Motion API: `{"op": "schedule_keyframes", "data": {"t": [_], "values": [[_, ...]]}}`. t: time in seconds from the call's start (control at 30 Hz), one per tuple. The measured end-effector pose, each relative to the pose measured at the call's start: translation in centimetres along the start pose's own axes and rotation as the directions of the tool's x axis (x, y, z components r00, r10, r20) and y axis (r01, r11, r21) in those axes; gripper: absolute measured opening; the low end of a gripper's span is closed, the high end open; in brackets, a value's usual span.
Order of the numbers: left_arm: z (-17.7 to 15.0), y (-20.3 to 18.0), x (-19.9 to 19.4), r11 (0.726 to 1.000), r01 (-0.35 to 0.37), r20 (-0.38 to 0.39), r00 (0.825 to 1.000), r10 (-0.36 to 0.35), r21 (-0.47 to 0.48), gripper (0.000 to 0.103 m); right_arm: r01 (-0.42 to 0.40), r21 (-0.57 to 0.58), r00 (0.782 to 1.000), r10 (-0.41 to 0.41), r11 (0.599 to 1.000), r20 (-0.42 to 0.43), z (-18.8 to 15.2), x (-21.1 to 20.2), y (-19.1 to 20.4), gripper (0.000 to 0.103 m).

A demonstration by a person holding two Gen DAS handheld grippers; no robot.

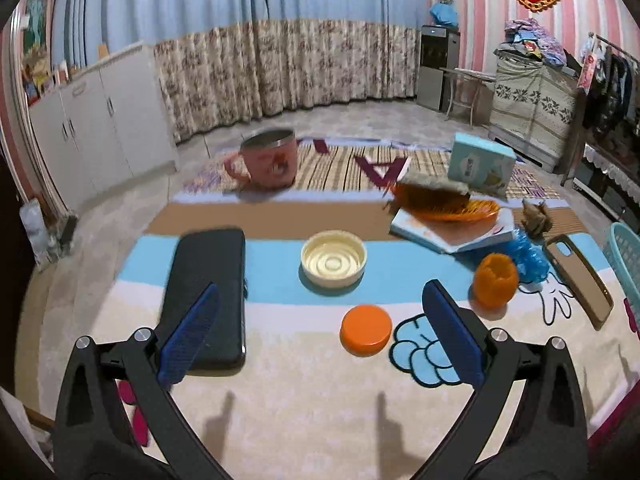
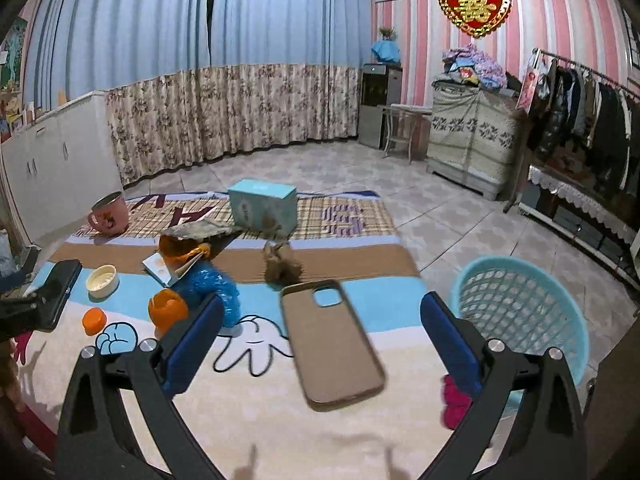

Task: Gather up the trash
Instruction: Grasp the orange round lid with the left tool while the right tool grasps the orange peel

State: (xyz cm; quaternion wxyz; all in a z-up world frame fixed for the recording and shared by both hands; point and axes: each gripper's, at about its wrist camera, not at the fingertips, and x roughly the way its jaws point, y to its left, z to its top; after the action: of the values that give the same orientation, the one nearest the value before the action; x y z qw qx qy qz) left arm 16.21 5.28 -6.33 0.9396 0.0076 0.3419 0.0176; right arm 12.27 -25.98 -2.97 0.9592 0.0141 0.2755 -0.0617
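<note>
My left gripper [image 1: 320, 320] is open and empty above the rug, with an orange lid [image 1: 365, 330] and a cream lid [image 1: 333, 259] between its fingers. An orange peel cup [image 1: 495, 280], a crumpled blue wrapper [image 1: 528, 256] and a brown crumpled scrap [image 1: 536, 216] lie to its right. My right gripper [image 2: 320, 328] is open and empty over a tan phone case [image 2: 330, 344]. The blue wrapper [image 2: 212, 286], orange peel [image 2: 168, 309], brown scrap [image 2: 280, 266] and orange lid [image 2: 94, 321] lie left of it. A light blue basket [image 2: 520, 308] stands at the right.
A black phone [image 1: 206, 292] lies at the left. A pink mug [image 1: 270, 158], a teal box [image 1: 480, 164], a book [image 1: 452, 232] with an orange comb [image 1: 448, 202] sit farther back. White cabinets, curtains and a clothes rack [image 2: 580, 92] ring the room.
</note>
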Motion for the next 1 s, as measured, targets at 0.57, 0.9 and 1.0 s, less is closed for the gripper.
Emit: {"op": "schedule_keyframes", "data": {"t": [0.57,0.9,1.0], "values": [[-2.6,-1.9,6.6,0.996,0.089,-0.204,0.975,-0.085,0.01,0.069,0.006,-0.028,0.998,-0.008,1.0,-0.065,-2.8,3.1,1.7,0.096],[-2.4,-1.5,6.0,0.994,0.11,-0.181,0.977,-0.109,-0.006,0.039,-0.04,-0.047,0.996,0.036,0.998,-0.08,-2.8,3.1,3.7,0.096],[-2.1,-0.7,4.6,0.998,0.059,-0.127,0.99,-0.059,0.0,0.039,-0.073,-0.071,0.994,0.066,0.995,-0.091,-2.8,3.3,5.3,0.096]]}}
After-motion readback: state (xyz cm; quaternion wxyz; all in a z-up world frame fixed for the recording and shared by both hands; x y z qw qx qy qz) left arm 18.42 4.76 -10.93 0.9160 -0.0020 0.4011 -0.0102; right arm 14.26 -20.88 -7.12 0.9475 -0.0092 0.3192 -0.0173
